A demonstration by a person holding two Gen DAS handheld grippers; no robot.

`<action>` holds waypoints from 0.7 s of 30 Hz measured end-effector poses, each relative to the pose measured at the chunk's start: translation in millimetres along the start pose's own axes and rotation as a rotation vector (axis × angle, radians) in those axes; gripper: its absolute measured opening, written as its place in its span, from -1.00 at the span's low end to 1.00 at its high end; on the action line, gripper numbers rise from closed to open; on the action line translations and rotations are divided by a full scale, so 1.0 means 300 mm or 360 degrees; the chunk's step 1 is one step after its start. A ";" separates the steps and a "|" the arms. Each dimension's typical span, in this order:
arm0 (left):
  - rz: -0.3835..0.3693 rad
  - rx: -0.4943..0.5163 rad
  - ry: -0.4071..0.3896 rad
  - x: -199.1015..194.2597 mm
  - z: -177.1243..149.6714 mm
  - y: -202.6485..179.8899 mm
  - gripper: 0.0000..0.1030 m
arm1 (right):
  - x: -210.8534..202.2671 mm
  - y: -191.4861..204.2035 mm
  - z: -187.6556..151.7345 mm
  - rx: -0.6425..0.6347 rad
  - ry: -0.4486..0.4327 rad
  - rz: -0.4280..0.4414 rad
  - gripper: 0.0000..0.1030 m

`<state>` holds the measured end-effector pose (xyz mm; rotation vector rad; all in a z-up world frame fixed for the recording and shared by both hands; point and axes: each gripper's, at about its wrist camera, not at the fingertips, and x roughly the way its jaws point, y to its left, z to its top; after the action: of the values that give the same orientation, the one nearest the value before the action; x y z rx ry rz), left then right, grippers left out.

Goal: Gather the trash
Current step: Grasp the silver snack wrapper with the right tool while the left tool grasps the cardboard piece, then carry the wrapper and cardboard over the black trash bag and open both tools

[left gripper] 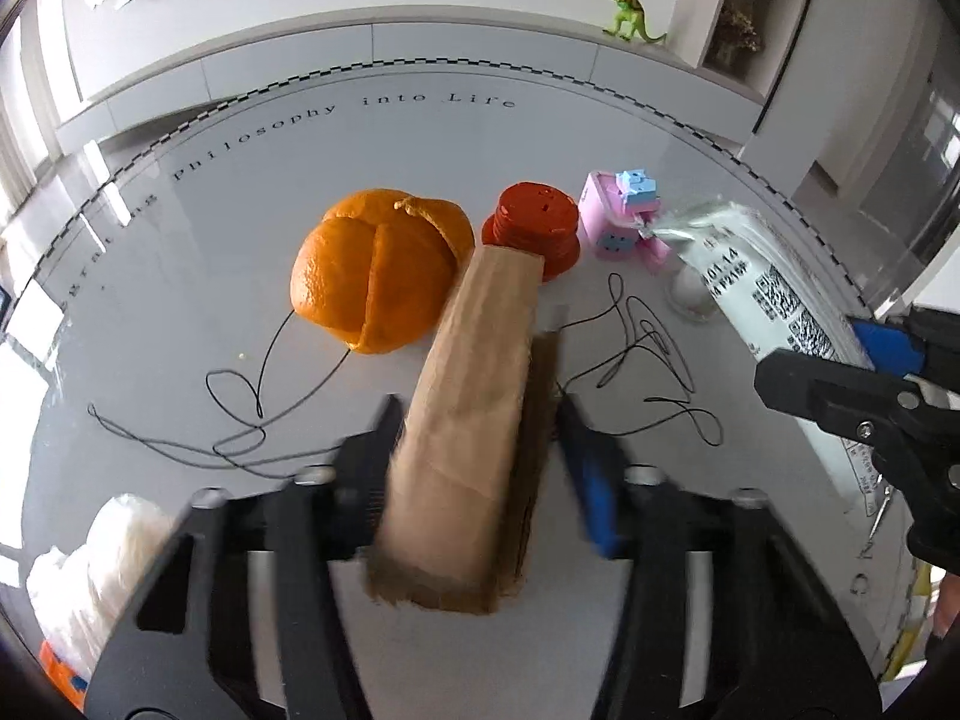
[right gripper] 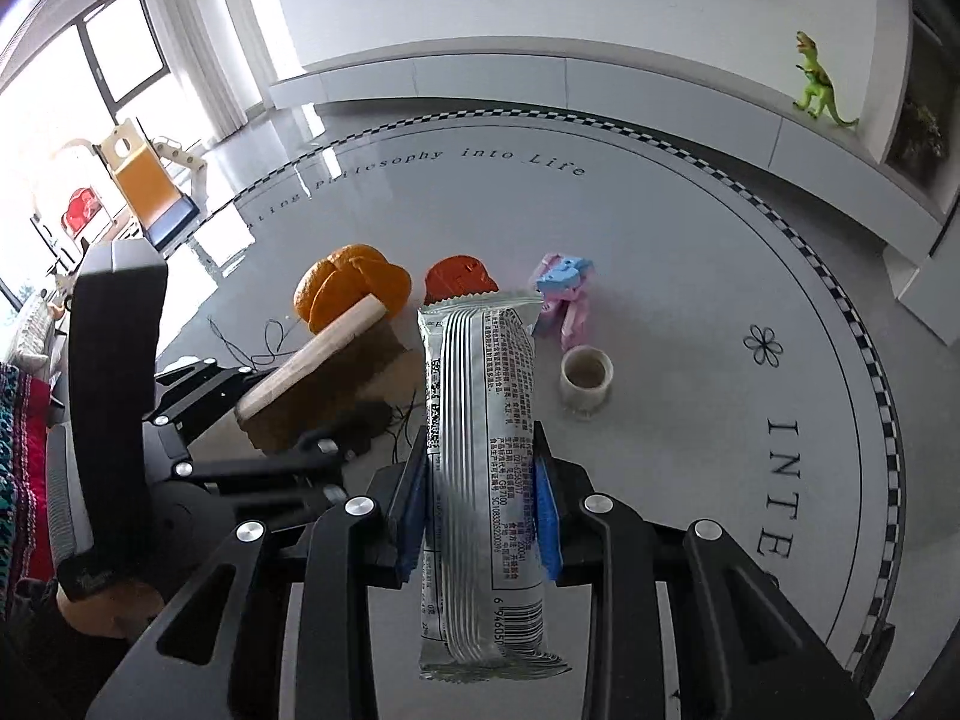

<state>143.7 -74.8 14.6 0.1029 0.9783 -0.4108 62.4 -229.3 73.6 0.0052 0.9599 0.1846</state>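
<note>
A brown paper packet (left gripper: 474,372) stands between the blurred fingers of my left gripper (left gripper: 480,420), which is shut on its sides. From the right wrist view the same packet (right gripper: 318,354) slants up out of the left gripper (right gripper: 270,408). My right gripper (right gripper: 480,450) is shut on a long silver snack wrapper (right gripper: 480,396), blue pads pressing both edges, held above the table. The wrapper (left gripper: 774,294) and right gripper (left gripper: 852,360) also show at the right of the left wrist view. Orange peel (left gripper: 372,270) and loose black thread (left gripper: 240,420) lie on the round white table (left gripper: 420,138).
Behind the packet sit a red ridged cap (left gripper: 534,222) and a pink and blue toy (left gripper: 624,216). A small white cup (right gripper: 587,378) stands right of the wrapper. Crumpled white plastic (left gripper: 108,552) lies near left. A green dinosaur (right gripper: 816,84) stands on the far ledge.
</note>
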 end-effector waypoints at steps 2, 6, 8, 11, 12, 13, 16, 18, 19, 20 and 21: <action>-0.0017 -0.0030 0.0004 -0.013 -0.014 0.000 -0.31 | -0.019 -0.010 -0.019 0.0021 -0.0001 0.0006 -0.39; -0.0053 -0.0061 0.0000 -0.053 -0.050 -0.011 -0.34 | -0.059 -0.022 -0.055 0.0049 -0.0008 0.0007 -0.39; -0.0078 -0.0078 -0.0012 -0.088 -0.073 -0.026 -0.34 | -0.082 -0.035 -0.071 0.0068 -0.0012 0.0009 -0.39; -0.0124 -0.0092 -0.0031 -0.143 -0.104 -0.054 -0.34 | -0.123 -0.051 -0.104 0.0093 -0.0024 0.0007 -0.39; -0.0136 -0.0094 -0.0039 -0.160 -0.116 -0.068 -0.34 | -0.145 -0.058 -0.120 0.0104 -0.0031 0.0003 -0.39; -0.0150 -0.0089 -0.0047 -0.182 -0.127 -0.086 -0.34 | -0.154 -0.062 -0.125 0.0108 -0.0035 0.0001 -0.39; -0.0176 -0.0065 -0.0069 -0.237 -0.167 -0.140 -0.34 | -0.213 -0.079 -0.159 0.0136 -0.0060 -0.0007 -0.38; -0.0201 -0.0056 -0.0079 -0.262 -0.179 -0.170 -0.34 | -0.250 -0.081 -0.185 0.0158 -0.0076 -0.0011 -0.38; -0.0216 -0.0049 -0.0082 -0.279 -0.192 -0.193 -0.34 | -0.272 -0.090 -0.204 0.0171 -0.0085 -0.0014 -0.38; -0.0229 -0.0037 -0.0083 -0.294 -0.204 -0.217 -0.34 | -0.284 -0.093 -0.213 0.0178 -0.0091 -0.0016 -0.39; -0.0240 -0.0023 -0.0084 -0.308 -0.215 -0.240 -0.34 | -0.302 -0.105 -0.227 0.0191 -0.0100 -0.0020 -0.38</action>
<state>20.3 -96.9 61.5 0.0049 0.9397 -0.5420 -38.8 -280.0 105.3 0.1145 0.9070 0.1146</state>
